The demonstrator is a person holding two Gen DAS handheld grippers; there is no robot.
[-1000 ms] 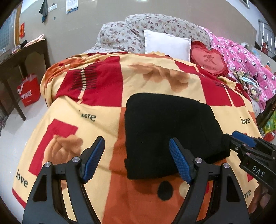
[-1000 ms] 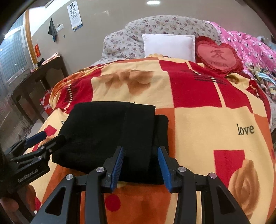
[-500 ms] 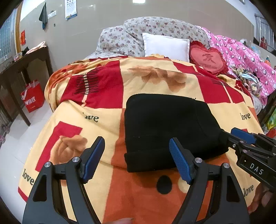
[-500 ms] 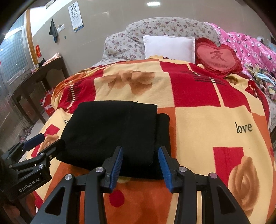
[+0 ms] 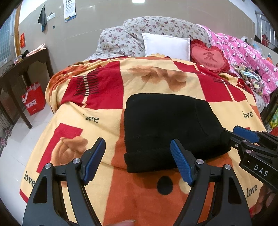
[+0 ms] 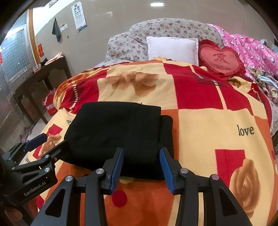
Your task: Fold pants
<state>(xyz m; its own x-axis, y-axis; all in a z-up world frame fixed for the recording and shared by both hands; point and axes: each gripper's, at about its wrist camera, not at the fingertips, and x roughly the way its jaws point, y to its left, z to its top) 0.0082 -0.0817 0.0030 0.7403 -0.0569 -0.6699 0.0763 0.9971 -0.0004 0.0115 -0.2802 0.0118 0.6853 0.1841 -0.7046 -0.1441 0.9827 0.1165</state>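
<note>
Black pants [image 5: 166,128] lie folded into a compact rectangle on the blanket [image 5: 152,78], near the foot end of the bed, a narrower layer sticking out from under the top layer on the right side in the right wrist view. Left gripper [image 5: 138,161] hangs above the blanket just short of the pants' near left corner, jaws spread wide, nothing between them; its right finger overlaps the pants' near edge in view, contact unclear. Right gripper [image 6: 141,166] sits at the pants' near right edge, jaws partly apart, pads [image 6: 118,166] not pressing the cloth, nothing gripped. Each gripper shows at the edge of the other's view, flanking the pants. Beyond: white pillow [image 5: 166,45], red heart cushion [image 5: 209,58], floral quilt [image 5: 139,33], pink quilt [image 5: 243,57] at the right. Dark table [image 5: 22,69] stands left of the bed with a red bag [image 5: 33,101] under it. Eye chart [image 6: 80,15] on the wall.
</note>
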